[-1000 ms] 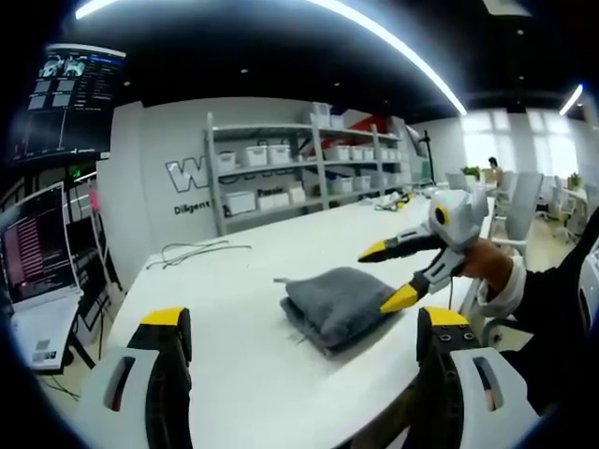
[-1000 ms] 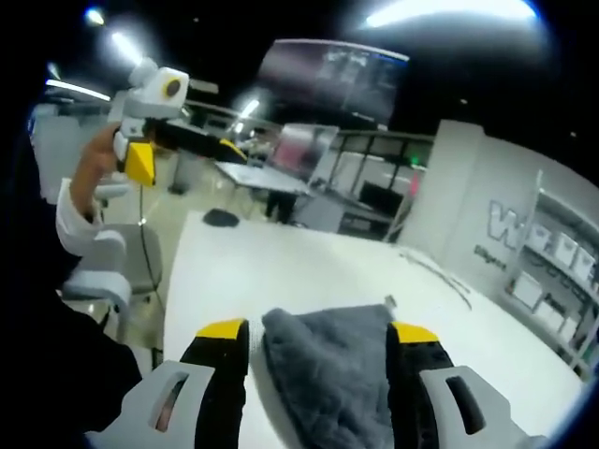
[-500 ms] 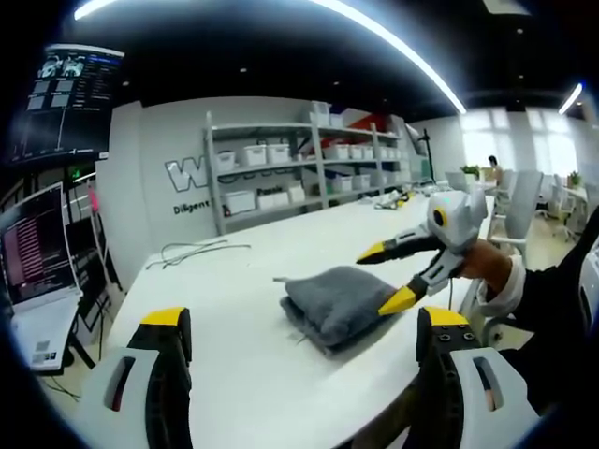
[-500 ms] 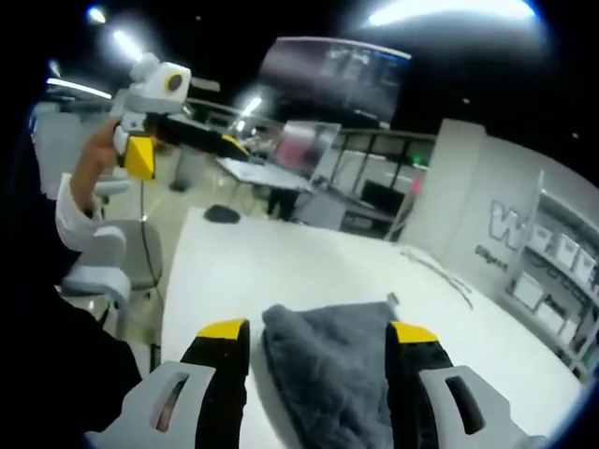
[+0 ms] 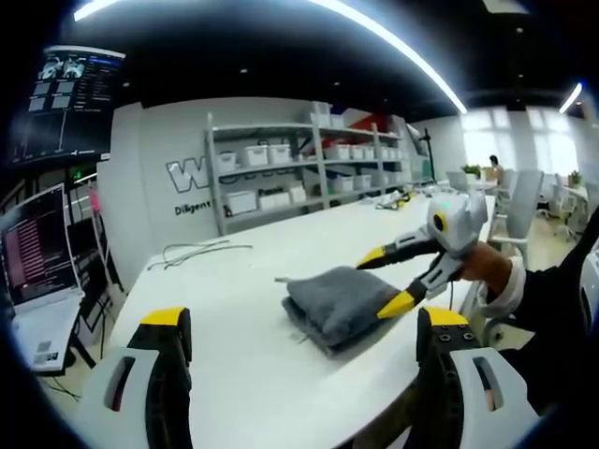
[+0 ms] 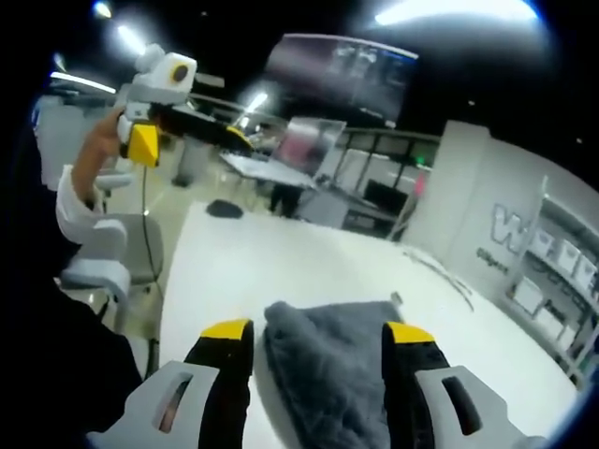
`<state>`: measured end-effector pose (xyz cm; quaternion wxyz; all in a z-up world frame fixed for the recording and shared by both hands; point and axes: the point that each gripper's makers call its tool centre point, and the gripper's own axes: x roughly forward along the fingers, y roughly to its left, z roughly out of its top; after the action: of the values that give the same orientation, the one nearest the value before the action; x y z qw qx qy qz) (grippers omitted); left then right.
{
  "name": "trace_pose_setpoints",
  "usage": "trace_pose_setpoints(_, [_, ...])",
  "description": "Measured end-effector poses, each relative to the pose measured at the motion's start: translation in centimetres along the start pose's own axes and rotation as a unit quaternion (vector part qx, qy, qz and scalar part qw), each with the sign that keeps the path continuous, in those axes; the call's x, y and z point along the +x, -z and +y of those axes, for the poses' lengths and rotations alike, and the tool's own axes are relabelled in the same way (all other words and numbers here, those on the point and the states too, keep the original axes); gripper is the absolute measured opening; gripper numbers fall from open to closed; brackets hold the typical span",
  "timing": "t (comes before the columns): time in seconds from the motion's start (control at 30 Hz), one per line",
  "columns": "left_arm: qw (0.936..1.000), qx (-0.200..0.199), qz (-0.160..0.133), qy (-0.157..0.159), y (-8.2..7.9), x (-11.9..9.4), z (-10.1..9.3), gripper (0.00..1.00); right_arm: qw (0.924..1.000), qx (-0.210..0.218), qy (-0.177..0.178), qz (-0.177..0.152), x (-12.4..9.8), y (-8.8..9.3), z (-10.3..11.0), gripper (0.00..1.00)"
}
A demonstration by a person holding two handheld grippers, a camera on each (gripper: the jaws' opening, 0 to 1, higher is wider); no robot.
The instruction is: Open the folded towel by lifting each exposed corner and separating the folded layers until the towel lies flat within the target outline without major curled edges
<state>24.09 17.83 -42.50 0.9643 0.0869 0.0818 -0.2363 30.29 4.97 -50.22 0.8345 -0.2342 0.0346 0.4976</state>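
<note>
In the left gripper view, the folded grey towel point(image 5: 335, 304) lies on the white desk point(image 5: 225, 355), a little right of centre, with its layers stacked and a small tag poking out at its 9 o'clock edge. The left claw point(image 5: 304, 327) rises from the bottom of that view with its two yellow-tipped jaws spread wide and nothing between them; it hangs above the near end of the desk, apart from the towel.

The right claw point(image 5: 384, 278) comes in from 3 o'clock, held by a hand point(image 5: 487, 264) with a white cuff and dark sleeve. Its jaws are parted wide, one yellow tip over the top of the towel and the other low at the towel's 3 o'clock edge, so that the folded edge sits between them. Whether the tips touch the cloth cannot be told from here.

In the right gripper view, the right claw point(image 6: 318, 329) straddles the towel point(image 6: 323, 374), the grey cloth lying between the two spread jaws, with the desk point(image 6: 281, 271) stretching away beyond. The left claw point(image 6: 192, 128) shows at 10 o'clock, held up in a hand point(image 6: 94, 164) well above and beyond the desk edge.

Behind the desk stand shelves point(image 5: 299, 164) with white bins, a loose cable point(image 5: 192, 251) lies on the far part of the desk, and monitors point(image 5: 37, 248) sit at 9 o'clock.
</note>
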Motion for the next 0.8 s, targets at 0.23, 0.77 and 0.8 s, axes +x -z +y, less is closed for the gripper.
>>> trace_pose_setpoints(0.23, [1.0000,0.001,0.001,0.001,0.01,-0.05,0.06,0.99,0.9999,-0.008,-0.006,0.004,0.31,0.10,0.54,0.53])
trace_pose_setpoints(0.77, [1.0000,0.005,0.005,0.000,0.06,-0.03,0.06,0.98,0.9998,-0.017,-0.005,0.010,0.72,0.39,0.34,0.52])
trace_pose_setpoints(0.8, [1.0000,0.005,0.006,0.001,0.07,-0.02,0.06,0.98,0.9998,-0.017,-0.005,0.011,0.75,0.38,0.31,0.52])
